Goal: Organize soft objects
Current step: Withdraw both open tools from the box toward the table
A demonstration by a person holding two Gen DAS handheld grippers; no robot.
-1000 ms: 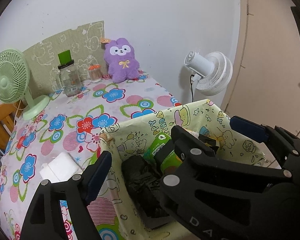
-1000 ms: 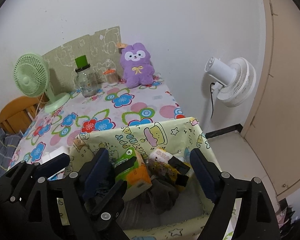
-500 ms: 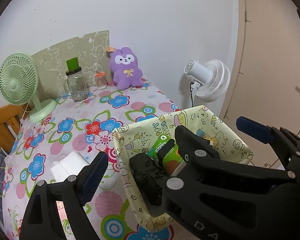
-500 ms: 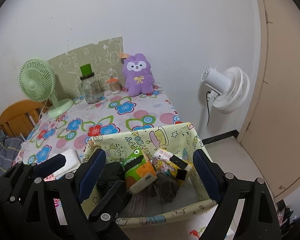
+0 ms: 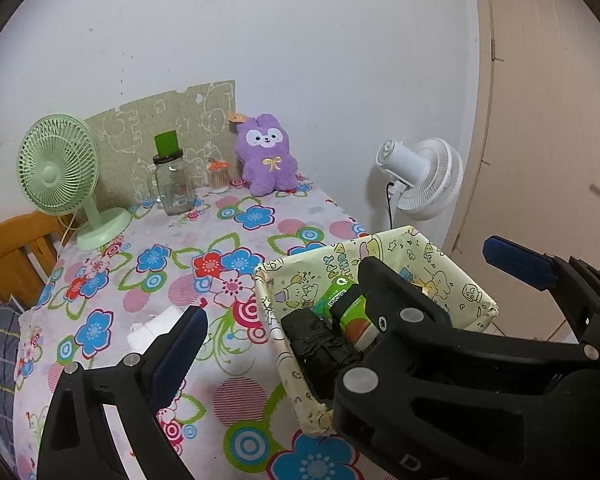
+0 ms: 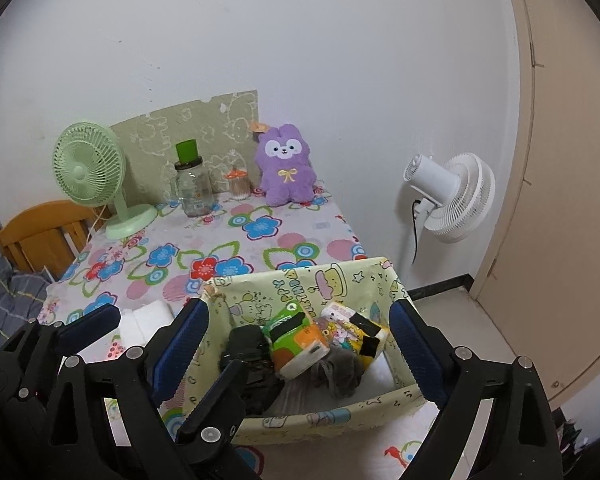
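Both hand-held grippers, left (image 5: 344, 292) and right (image 6: 296, 344), had just been opening, wide and empty, above the full basket (image 6: 332, 280) at the table's (image 5: 228, 216) near-right corner.

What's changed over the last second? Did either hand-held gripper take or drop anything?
Both pulled back and up from the fabric basket. The left hand-held gripper and right hand-held gripper have just been opening wider, nothing gripped. The tissue pack, purple plush and green fan stayed put.
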